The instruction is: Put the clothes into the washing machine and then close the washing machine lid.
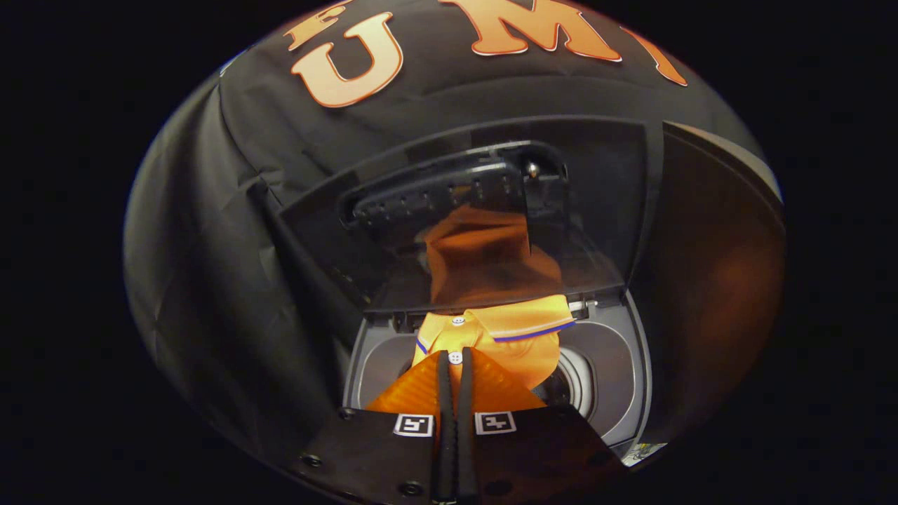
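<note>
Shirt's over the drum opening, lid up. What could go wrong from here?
1. The gripper is shut on the orange shirt, which hangs above the washing machine opening; released here, its collar could drape over the rim.
2. The raised lid stands right behind the shirt, so the fabric may get pinched at closing.

Black booth cloth [210, 245], creased and draped, behind and alongside

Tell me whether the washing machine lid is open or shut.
Open. The lid stands raised behind the drum opening, mirroring the orange shirt that the gripper holds pinched over it.
</note>
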Tool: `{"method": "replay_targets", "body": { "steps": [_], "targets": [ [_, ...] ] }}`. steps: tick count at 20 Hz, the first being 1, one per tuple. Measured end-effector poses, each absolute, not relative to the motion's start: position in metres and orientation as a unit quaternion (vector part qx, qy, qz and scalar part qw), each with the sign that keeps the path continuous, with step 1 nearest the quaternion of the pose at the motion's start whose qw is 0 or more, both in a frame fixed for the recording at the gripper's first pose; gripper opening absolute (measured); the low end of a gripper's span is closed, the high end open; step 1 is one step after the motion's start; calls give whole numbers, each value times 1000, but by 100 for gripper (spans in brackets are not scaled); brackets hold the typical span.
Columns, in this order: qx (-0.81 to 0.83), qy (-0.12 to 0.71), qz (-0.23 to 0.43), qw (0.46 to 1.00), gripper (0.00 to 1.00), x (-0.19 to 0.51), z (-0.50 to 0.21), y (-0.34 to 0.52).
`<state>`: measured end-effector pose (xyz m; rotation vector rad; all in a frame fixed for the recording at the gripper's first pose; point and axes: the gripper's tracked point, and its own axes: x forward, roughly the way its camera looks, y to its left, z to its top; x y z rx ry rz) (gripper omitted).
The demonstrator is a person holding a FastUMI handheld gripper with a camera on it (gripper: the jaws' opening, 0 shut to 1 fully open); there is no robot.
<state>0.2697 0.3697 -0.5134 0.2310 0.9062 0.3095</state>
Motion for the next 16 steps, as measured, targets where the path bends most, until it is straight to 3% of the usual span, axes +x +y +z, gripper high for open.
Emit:
{"method": "replay_targets", "body": {
  "steps": [16],
  "targets": [
    [89, 497, 117, 855, 8, 257, -624, 382]
  ]
}}
